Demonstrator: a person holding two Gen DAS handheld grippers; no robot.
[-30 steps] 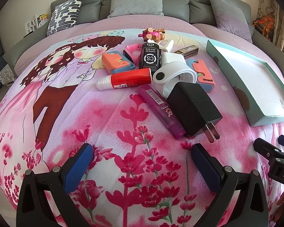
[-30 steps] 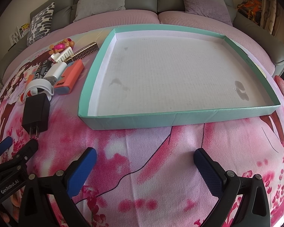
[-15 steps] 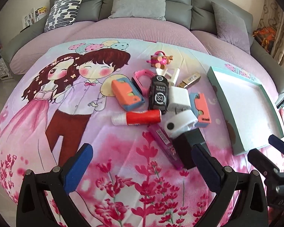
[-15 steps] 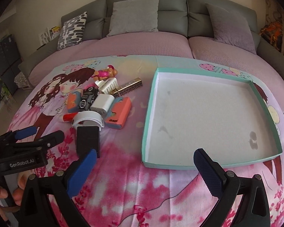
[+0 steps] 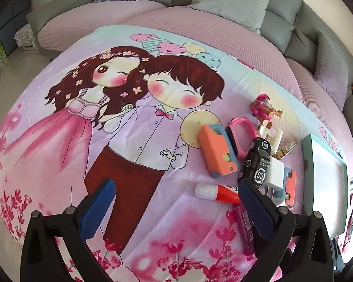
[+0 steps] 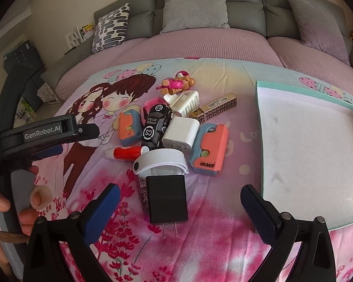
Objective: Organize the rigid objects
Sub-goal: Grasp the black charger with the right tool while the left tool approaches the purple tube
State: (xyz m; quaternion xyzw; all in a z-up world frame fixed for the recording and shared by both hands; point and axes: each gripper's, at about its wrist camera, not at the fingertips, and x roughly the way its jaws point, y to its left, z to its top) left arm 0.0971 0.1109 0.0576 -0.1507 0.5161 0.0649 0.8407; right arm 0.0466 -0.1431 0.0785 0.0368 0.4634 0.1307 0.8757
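Both tools wide open, holding nothing: left tool (image 5: 174, 202), right tool (image 6: 180, 202) | black square plug block (image 6: 167, 198) lies mid-bed, right in front, easy first pick | empty green-edged box (image 6: 308, 150) waits at right edge.

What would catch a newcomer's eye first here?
First, the cartoon-couple bedspread that covers the whole bed. Next, the pile of small objects on it, with the black charger nearest the open right gripper. Then the empty teal tray, to the right of the pile.
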